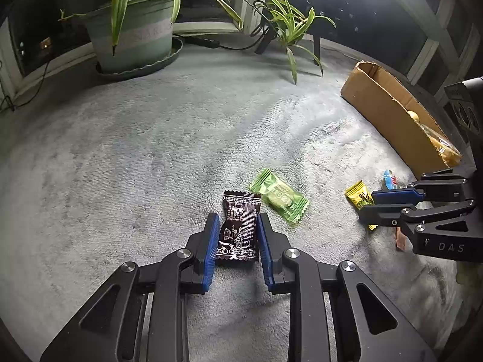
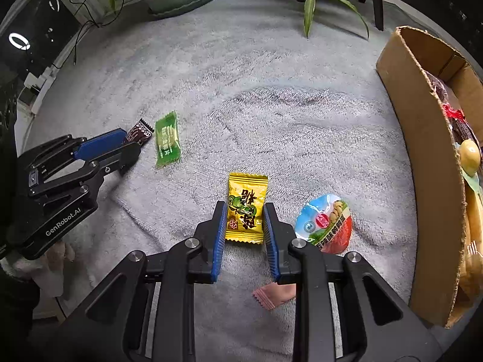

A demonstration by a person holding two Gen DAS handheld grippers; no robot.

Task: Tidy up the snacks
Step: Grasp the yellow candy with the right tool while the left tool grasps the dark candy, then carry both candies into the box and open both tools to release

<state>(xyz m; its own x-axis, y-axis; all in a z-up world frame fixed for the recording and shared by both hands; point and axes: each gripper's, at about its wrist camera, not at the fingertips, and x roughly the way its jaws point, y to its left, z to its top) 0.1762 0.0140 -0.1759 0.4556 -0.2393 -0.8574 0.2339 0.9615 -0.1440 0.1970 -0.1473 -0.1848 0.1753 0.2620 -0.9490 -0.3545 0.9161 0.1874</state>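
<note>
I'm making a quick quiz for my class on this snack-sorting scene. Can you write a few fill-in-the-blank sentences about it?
1. The left hand-held gripper is shut on a ____ snack packet.
2. The right hand-held gripper is shut on a ____ snack packet.
3. The green packet lies loose on the gray ____.
4. The cardboard box that already holds snacks stands at the ____ edge of both views.

Missing words: dark brown; yellow; carpet; right

dark packet (image 1: 239, 229) flat, far left of box (image 2: 422, 157) | green packet (image 2: 167, 139) beside it | yellow packet (image 2: 247, 208) flat, nearer box | round pack (image 2: 325, 223) nearest box
</note>
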